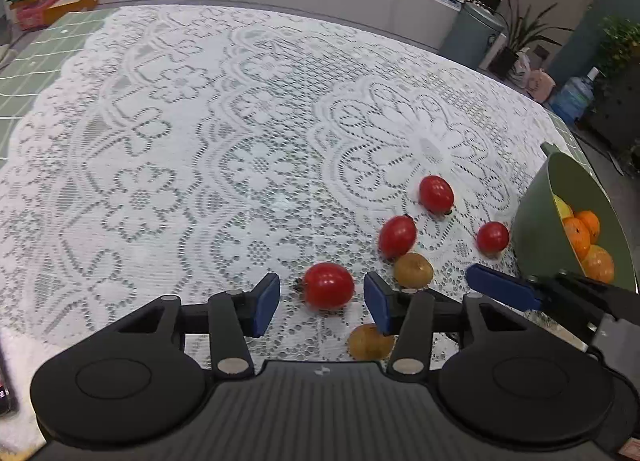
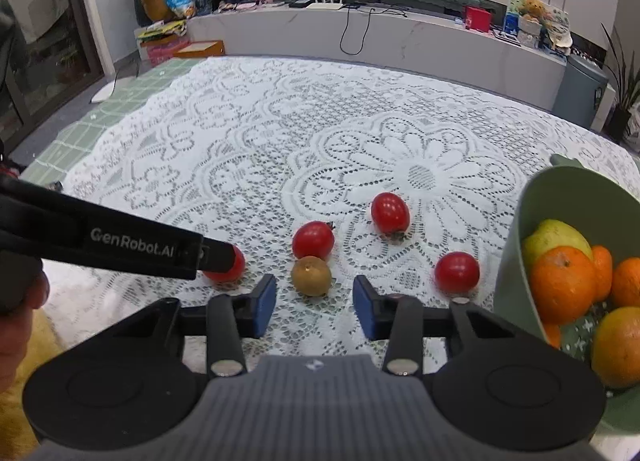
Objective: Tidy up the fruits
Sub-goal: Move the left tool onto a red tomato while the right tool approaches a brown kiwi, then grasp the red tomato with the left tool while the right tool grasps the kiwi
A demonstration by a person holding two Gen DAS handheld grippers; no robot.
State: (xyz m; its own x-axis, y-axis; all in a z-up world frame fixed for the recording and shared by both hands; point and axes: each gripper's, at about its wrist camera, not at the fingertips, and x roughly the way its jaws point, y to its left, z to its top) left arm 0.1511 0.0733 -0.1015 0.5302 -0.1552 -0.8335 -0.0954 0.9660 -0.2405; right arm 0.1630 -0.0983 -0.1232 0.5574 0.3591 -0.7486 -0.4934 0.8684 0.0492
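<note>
Several red cherry tomatoes and two small brown fruits lie on the lace tablecloth. My left gripper [image 1: 322, 305] is open, its blue pads on either side of the nearest red tomato [image 1: 329, 285], without touching it. A brown fruit [image 1: 413, 270] lies just right of it; another [image 1: 370, 342] is partly hidden under the right finger. My right gripper [image 2: 314, 303] is open and empty, just in front of a brown fruit [image 2: 311, 276]. A green bowl [image 2: 516, 245] at the right holds oranges [image 2: 560, 283] and a yellow-green fruit [image 2: 554, 235]. The left gripper's arm covers part of a tomato [image 2: 238, 267].
Other tomatoes lie at mid-table [image 2: 390, 213], [image 2: 313, 240], [image 2: 457, 272]. The bowl also shows in the left wrist view [image 1: 536, 221]. A green tiled mat [image 2: 104, 121] shows beyond the cloth's left edge. A low white cabinet [image 2: 400, 41] runs behind the table.
</note>
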